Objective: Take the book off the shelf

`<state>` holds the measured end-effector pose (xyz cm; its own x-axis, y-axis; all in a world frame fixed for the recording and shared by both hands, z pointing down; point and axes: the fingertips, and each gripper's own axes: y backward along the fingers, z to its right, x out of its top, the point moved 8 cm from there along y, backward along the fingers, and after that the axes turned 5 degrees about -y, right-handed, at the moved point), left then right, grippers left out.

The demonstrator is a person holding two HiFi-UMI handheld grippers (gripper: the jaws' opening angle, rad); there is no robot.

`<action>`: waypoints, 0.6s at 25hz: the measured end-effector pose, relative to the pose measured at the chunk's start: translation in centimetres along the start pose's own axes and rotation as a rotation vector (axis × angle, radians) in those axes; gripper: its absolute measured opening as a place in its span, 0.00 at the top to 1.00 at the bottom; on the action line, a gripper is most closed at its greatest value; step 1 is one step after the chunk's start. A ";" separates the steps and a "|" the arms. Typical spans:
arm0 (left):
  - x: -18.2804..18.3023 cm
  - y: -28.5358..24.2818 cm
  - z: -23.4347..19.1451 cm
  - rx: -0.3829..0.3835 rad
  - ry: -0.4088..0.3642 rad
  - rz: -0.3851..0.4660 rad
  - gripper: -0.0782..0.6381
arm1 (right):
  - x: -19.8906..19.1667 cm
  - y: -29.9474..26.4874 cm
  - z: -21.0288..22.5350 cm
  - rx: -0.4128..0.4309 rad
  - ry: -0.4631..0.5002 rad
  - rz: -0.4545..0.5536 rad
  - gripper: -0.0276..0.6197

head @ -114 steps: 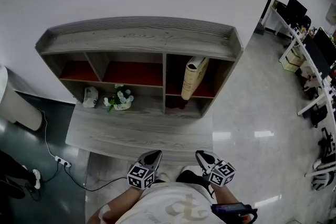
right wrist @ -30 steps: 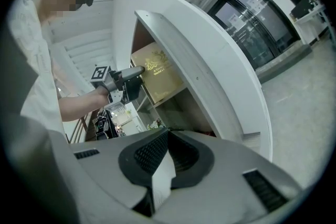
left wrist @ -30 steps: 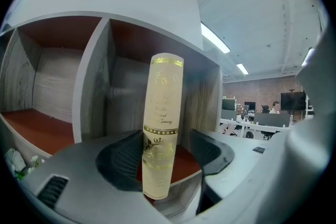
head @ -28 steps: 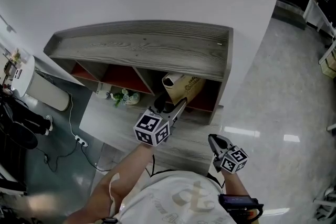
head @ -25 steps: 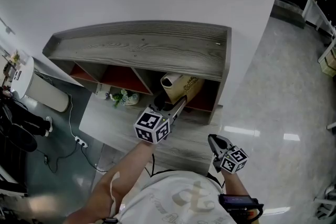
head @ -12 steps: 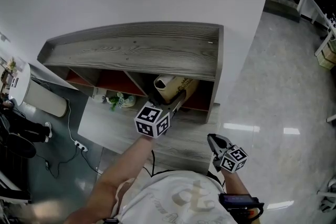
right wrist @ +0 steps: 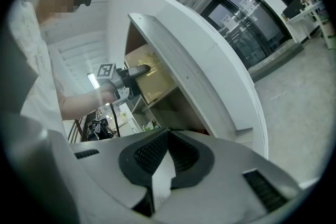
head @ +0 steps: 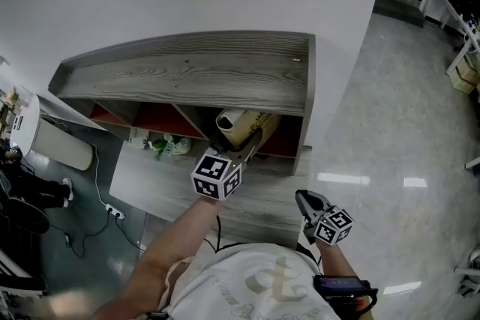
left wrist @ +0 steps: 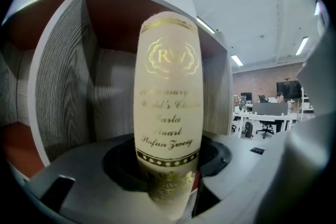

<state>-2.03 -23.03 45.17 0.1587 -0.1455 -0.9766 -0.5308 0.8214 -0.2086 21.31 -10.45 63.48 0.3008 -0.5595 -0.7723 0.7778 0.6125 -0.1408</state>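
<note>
A cream book (head: 241, 124) with gold lettering leans tilted in the right compartment of the grey wooden shelf (head: 187, 71). My left gripper (head: 241, 148) reaches into that compartment. In the left gripper view the book's spine (left wrist: 168, 92) stands upright between the jaws of my left gripper (left wrist: 167, 159). The jaws are closing, and a dark gap still shows on each side of the spine. My right gripper (head: 306, 200) hangs low by my right hip, away from the shelf, its jaws together on nothing (right wrist: 167, 136). The right gripper view also shows the book (right wrist: 152, 81) and the left gripper (right wrist: 137, 71).
The shelf's compartments have red backs. A small flower pot (head: 166, 146) stands in the lower left part. A grey bench board (head: 150, 180) juts out below. A white appliance (head: 60, 146) and a power strip (head: 114, 212) are at the left. Polished floor spreads to the right.
The left gripper has moved a little further into the right compartment, around the book's spine. The right gripper has stayed at the hip.
</note>
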 end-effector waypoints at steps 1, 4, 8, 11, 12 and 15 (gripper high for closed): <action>0.0 0.1 0.0 0.001 0.002 0.007 0.56 | 0.0 0.0 0.0 0.000 0.000 0.000 0.95; 0.0 0.5 0.1 -0.004 0.010 0.028 0.56 | 0.1 -0.1 -0.1 -0.001 0.001 0.000 0.95; 0.2 1.2 0.2 -0.011 0.031 0.051 0.56 | 0.1 0.0 -0.4 -0.001 0.005 -0.002 0.95; 0.3 1.8 0.3 -0.015 0.049 0.064 0.57 | -0.1 0.1 -0.7 -0.001 0.007 -0.003 0.95; 0.3 2.1 0.3 -0.017 0.053 0.066 0.57 | -0.1 0.1 -0.8 -0.002 0.008 -0.003 0.95; 0.1 2.9 0.4 -0.019 0.055 0.065 0.56 | -0.3 0.2 -1.3 -0.001 0.011 -0.005 0.95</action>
<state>-3.19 -20.44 44.45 0.0783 -0.1228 -0.9893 -0.5544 0.8194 -0.1456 20.62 -9.46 62.84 0.2909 -0.5559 -0.7787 0.7786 0.6106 -0.1450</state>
